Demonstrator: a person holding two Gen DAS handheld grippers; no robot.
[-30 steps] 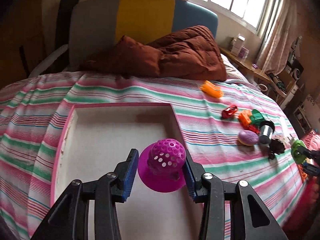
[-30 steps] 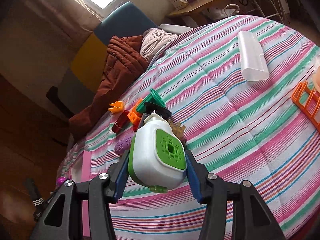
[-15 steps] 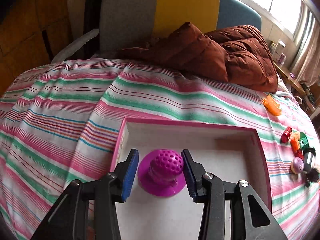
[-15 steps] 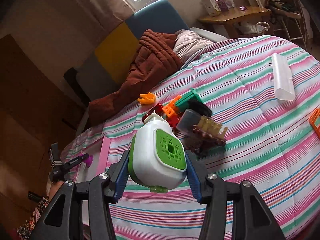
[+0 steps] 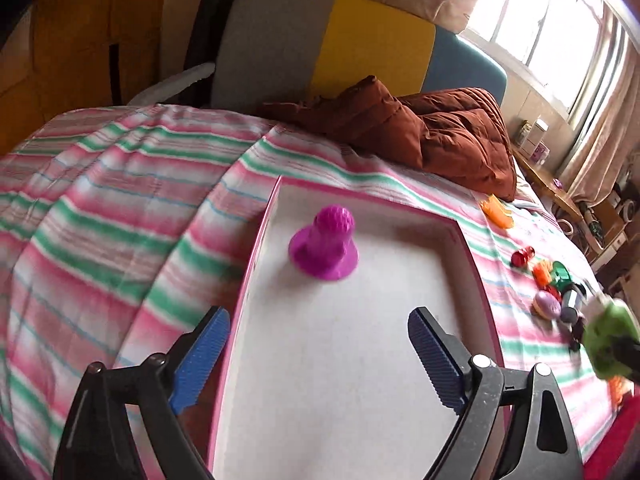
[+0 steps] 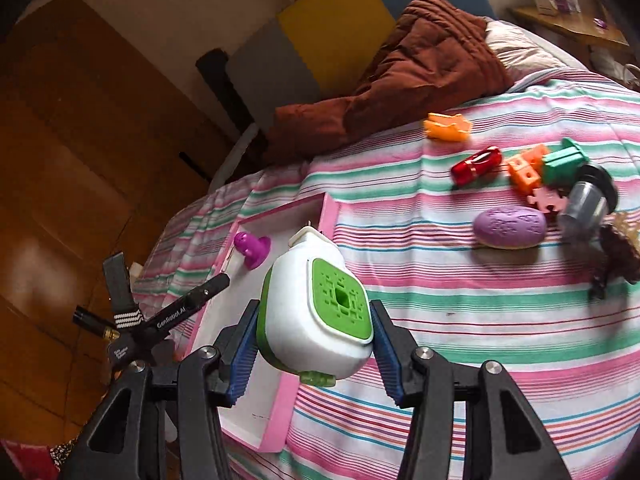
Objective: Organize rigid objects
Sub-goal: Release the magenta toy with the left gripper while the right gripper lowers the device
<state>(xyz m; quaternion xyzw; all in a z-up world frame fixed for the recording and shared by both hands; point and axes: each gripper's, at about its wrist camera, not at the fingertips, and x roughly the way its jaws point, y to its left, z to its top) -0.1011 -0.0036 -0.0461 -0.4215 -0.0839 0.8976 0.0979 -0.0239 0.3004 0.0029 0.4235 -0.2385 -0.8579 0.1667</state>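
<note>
Released half a second earlier, the magenta perforated toy (image 5: 325, 246) stood on its flared base near the far left corner of the pink-rimmed white tray (image 5: 478, 276), while the left claw (image 5: 318, 356) had just been opening and had drawn back, its blue pads wide apart with nothing between them. Meanwhile the right claw (image 6: 314, 354) had swung over from the toy pile towards the tray, its pads pressed on the sides of a white-and-green plastic toy (image 6: 316, 312), which hung above the tray's near rim. To place it well, my judgement was that the right claw should carry on past the pink wall, lower the toy onto bare white floor well apart from the magenta piece, and only part its pads once the toy rested flat, since its rounded body could roll or tip. The left claw needed to stay clear of that path. Left on the striped bedspread (image 6: 460, 320) were a red toy car (image 6: 478, 165), an orange piece (image 6: 446, 127) and a purple oval (image 6: 510, 227). Readable writing was scarce: white lettering on the left tool's black arm appeared to read "GenRobot.AI" (image 6: 173, 317); a smaller label below it was too small to read.
</note>
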